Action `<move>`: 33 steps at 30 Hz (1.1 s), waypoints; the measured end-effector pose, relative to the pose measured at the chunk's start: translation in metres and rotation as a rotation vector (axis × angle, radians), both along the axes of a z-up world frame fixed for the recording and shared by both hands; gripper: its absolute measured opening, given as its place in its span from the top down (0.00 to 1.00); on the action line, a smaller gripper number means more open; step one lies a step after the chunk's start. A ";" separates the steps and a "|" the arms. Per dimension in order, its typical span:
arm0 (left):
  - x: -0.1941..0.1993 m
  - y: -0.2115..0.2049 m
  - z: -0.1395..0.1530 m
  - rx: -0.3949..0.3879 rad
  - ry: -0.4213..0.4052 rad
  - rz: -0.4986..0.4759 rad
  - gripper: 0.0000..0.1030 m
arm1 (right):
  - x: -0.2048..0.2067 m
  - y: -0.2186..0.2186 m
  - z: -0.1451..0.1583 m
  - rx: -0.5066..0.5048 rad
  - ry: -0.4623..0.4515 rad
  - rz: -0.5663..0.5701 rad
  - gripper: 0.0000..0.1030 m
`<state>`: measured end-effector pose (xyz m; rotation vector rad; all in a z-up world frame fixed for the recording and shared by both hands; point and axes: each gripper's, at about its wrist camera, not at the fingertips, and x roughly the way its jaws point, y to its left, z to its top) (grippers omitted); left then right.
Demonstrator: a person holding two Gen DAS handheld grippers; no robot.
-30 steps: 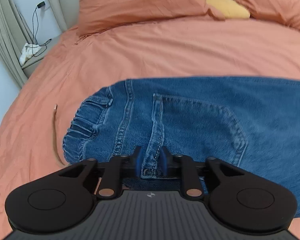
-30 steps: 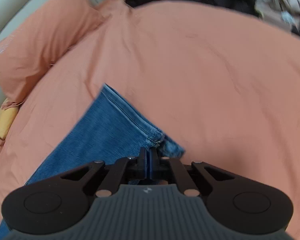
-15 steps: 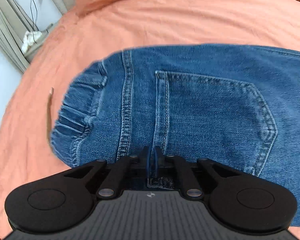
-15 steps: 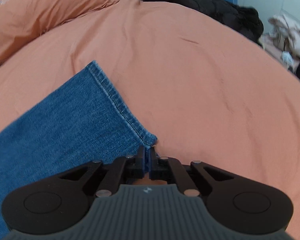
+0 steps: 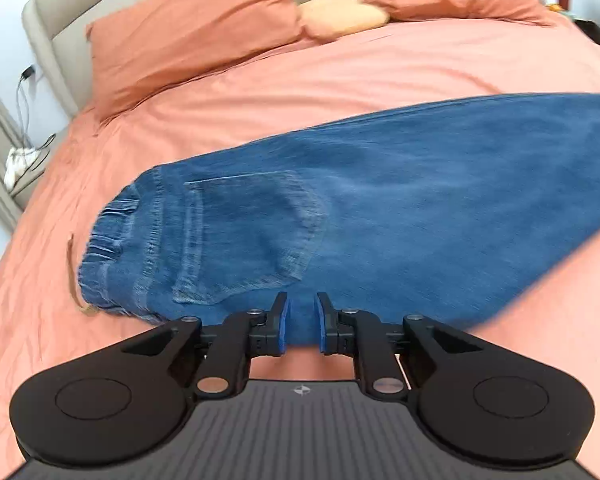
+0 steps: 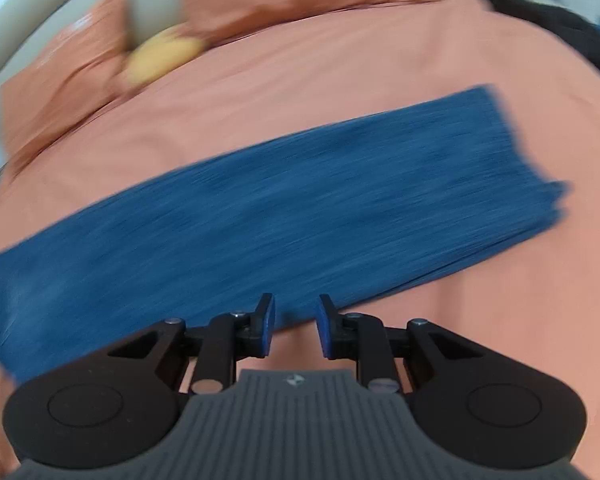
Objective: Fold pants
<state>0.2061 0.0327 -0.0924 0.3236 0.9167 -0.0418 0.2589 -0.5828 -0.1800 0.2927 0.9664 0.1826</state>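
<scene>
Left hand-held gripper (image 5: pixel 300 322): released, off jeans (image 5: pixel 380 208) seat seam, clamped half a second back | right hand-held gripper (image 6: pixel 293 326): released, hem dropped | jeans: flat on bed (image 5: pixel 340 92), waistband 9 o'clock, legs stacked | judgement: lengthwise fold laid; crosswise fold next.

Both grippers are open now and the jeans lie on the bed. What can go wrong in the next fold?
The right wrist view is blurred, so the hem end of the jeans is hard to judge; a grasp there may miss a layer. The left gripper sits near the pocket and might pinch only the top layer.
</scene>
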 end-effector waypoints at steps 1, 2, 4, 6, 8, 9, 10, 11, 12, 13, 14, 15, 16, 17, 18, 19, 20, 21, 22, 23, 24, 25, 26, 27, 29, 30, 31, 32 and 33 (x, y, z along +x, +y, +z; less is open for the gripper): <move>-0.007 -0.005 0.000 -0.013 -0.004 -0.014 0.80 | -0.007 0.020 0.001 0.016 -0.005 0.039 0.78; -0.013 -0.008 0.000 -0.026 -0.005 -0.023 0.80 | -0.014 0.037 0.002 0.045 -0.004 0.070 0.76; -0.025 -0.013 0.000 -0.051 -0.008 -0.047 0.79 | -0.028 0.072 0.001 0.114 0.008 0.137 0.73; -0.031 -0.013 -0.003 -0.086 -0.011 -0.062 0.78 | -0.044 0.110 0.000 0.137 0.001 0.214 0.73; -0.035 -0.010 -0.009 -0.129 -0.007 -0.088 0.75 | -0.059 0.147 -0.002 0.117 -0.023 0.290 0.72; -0.036 -0.008 -0.013 -0.145 0.002 -0.102 0.75 | -0.066 0.164 -0.005 0.103 -0.030 0.320 0.71; -0.036 -0.008 -0.017 -0.148 0.015 -0.119 0.75 | -0.072 0.180 -0.009 0.097 -0.033 0.346 0.71; -0.036 -0.007 -0.020 -0.143 0.020 -0.132 0.75 | -0.079 0.195 -0.014 0.095 -0.036 0.370 0.71; -0.036 -0.006 -0.023 -0.136 0.020 -0.133 0.75 | -0.083 0.207 -0.019 0.086 -0.042 0.389 0.71; -0.034 -0.004 -0.025 -0.134 0.022 -0.123 0.75 | -0.085 0.218 -0.025 0.067 -0.054 0.403 0.70; -0.031 -0.001 -0.027 -0.142 0.026 -0.108 0.75 | -0.090 0.228 -0.030 0.045 -0.065 0.415 0.70; -0.028 0.002 -0.028 -0.156 0.030 -0.093 0.75 | -0.094 0.236 -0.034 0.024 -0.073 0.428 0.70; -0.025 0.005 -0.028 -0.171 0.029 -0.081 0.75 | -0.095 0.241 -0.039 0.004 -0.082 0.440 0.70; -0.022 0.008 -0.029 -0.180 0.025 -0.077 0.75 | -0.093 0.247 -0.044 -0.012 -0.088 0.450 0.70; -0.019 0.009 -0.029 -0.177 0.022 -0.073 0.75 | -0.093 0.254 -0.047 -0.028 -0.094 0.464 0.69; -0.017 0.009 -0.030 -0.163 0.015 -0.070 0.75 | -0.093 0.260 -0.049 -0.044 -0.101 0.479 0.65; -0.014 0.010 -0.031 -0.144 0.006 -0.069 0.75 | -0.089 0.264 -0.050 -0.062 -0.111 0.495 0.63; -0.012 0.012 -0.032 -0.129 -0.005 -0.064 0.75 | -0.088 0.271 -0.051 -0.081 -0.127 0.515 0.61; -0.010 0.015 -0.033 -0.124 -0.019 -0.053 0.75 | -0.088 0.278 -0.051 -0.100 -0.147 0.538 0.60; -0.008 0.019 -0.035 -0.130 -0.027 -0.035 0.75 | -0.087 0.286 -0.052 -0.120 -0.164 0.563 0.59; -0.006 0.024 -0.038 -0.145 -0.030 -0.014 0.75 | -0.081 0.295 -0.055 -0.140 -0.176 0.584 0.57; -0.005 0.030 -0.040 -0.165 -0.032 0.002 0.75 | -0.080 0.302 -0.056 -0.158 -0.188 0.604 0.56; -0.005 0.036 -0.042 -0.184 -0.031 0.012 0.75 | -0.077 0.311 -0.057 -0.171 -0.198 0.623 0.55; -0.006 0.040 -0.044 -0.195 -0.030 0.020 0.75 | -0.076 0.318 -0.058 -0.178 -0.207 0.643 0.53; -0.006 0.046 -0.047 -0.202 -0.022 0.040 0.75 | -0.075 0.331 -0.059 -0.202 -0.231 0.680 0.53; -0.006 0.047 -0.048 -0.212 -0.022 0.043 0.75 | -0.073 0.337 -0.060 -0.225 -0.244 0.688 0.53; -0.006 0.049 -0.048 -0.224 -0.022 0.044 0.75 | -0.070 0.344 -0.061 -0.247 -0.258 0.688 0.53; -0.005 0.050 -0.048 -0.239 -0.021 0.041 0.75 | -0.067 0.349 -0.062 -0.261 -0.267 0.683 0.53; -0.005 0.052 -0.048 -0.253 -0.022 0.041 0.75 | -0.063 0.354 -0.064 -0.265 -0.269 0.679 0.54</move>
